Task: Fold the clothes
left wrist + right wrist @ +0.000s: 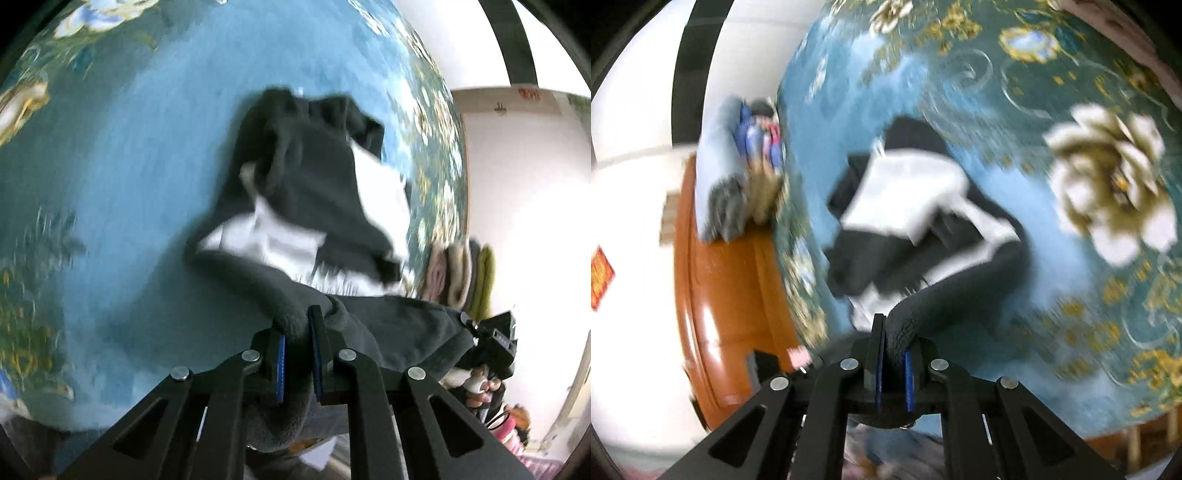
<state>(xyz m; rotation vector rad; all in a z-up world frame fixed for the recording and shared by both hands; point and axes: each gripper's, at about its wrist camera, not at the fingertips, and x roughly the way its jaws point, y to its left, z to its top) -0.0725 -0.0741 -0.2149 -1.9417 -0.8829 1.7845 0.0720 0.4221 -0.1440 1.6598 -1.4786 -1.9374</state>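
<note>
A dark grey fleece garment with white panels (314,192) hangs crumpled above a blue floral cloth (129,166). My left gripper (297,325) is shut on a thick dark edge of the garment. The right gripper (491,343) shows at the far right of the left wrist view, gripping the same garment. In the right wrist view my right gripper (895,339) is shut on a dark fleece edge of the garment (905,206), which trails down onto the floral cloth (1052,74). Both views are motion-blurred.
A stack of folded clothes (461,273) lies at the cloth's edge and also shows in the right wrist view (738,177). An orange-brown wooden surface (727,288) lies beside the cloth. White walls lie beyond.
</note>
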